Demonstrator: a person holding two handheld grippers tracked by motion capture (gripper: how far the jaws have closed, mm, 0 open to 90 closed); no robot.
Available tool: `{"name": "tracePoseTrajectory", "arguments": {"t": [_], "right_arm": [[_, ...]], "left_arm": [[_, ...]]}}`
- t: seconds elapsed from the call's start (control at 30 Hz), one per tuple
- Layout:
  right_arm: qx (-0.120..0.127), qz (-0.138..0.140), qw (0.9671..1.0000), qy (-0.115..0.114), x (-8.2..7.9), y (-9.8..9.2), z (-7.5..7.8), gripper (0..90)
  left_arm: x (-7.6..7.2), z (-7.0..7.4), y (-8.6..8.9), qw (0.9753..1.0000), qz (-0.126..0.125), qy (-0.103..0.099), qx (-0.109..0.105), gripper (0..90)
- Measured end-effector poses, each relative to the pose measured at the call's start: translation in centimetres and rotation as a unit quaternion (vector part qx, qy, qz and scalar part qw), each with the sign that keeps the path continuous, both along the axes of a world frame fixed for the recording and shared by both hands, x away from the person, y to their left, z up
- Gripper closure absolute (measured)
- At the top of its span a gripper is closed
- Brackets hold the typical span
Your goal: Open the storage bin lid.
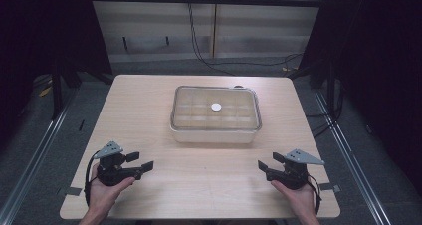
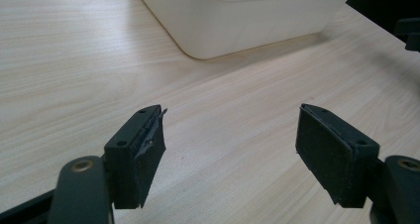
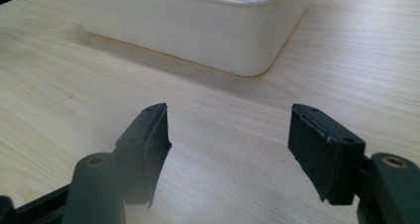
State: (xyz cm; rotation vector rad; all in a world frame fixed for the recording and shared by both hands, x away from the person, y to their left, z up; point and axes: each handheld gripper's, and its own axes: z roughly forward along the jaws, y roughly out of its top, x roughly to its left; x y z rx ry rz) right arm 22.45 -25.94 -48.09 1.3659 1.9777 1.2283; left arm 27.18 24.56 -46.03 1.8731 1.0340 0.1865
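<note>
A white rectangular container [image 1: 215,115] with a clear lid stands in the middle of the wooden table [image 1: 149,105]; a small white round disc [image 1: 215,106] sits at the lid's centre. My left gripper [image 1: 140,162] rests at the near left, held in a hand, jaws wide open and empty. The right gripper [image 1: 269,165] is at the near right, also open and empty. The left gripper view has the container's corner [image 2: 218,21] ahead of the spread jaws of the left gripper [image 2: 230,154]. In the right gripper view the container [image 3: 198,26] lies beyond the right gripper [image 3: 230,152].
Bare tabletop lies between both grippers and the container. Black cables [image 1: 209,56] run over the floor behind the table. Dark curtains flank both sides, and metal rails [image 1: 35,150] run along the floor left and right.
</note>
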Motion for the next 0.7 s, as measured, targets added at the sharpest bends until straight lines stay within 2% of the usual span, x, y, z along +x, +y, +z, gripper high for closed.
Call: {"name": "tracePoseTrajectory", "arguments": {"t": [0.07,0.13,0.23,0.3,0.43,0.57,0.7], "right_arm": [[0.002,0.001,1.0,0.001,0.0,0.0,0.0,32.6],[0.011,0.008,0.9999,0.008,0.0,-0.1,0.1,33.0],[0.014,0.013,0.9997,0.018,0.3,0.0,0.2,33.5],[0.008,0.021,0.9996,0.017,0.4,0.2,0.2,33.5],[0.014,0.032,0.9992,0.019,0.4,0.5,0.3,33.5],[0.014,0.042,0.9988,0.018,0.2,0.6,0.8,35.3],[0.023,0.046,0.9984,0.023,0.4,0.5,1.3,35.3]], "left_arm": [[0.0,0.0,0.0,1.0,0.0,0.003,-0.003,26.9],[0.0,-0.1,-0.1,1.0,0.003,0.003,0.005,26.7],[0.0,-0.3,0.0,0.9999,0.007,0.007,0.008,25.8],[-0.1,-0.3,0.0,0.9999,0.008,0.005,0.009,25.9],[-0.3,-0.3,-0.3,0.9999,-0.003,0.003,0.011,25.7],[-0.2,-0.2,-0.8,0.9999,0.001,-0.002,0.01,26.6],[0.1,-0.3,-1.1,0.9996,-0.02,0.008,0.016,28.2]]}}
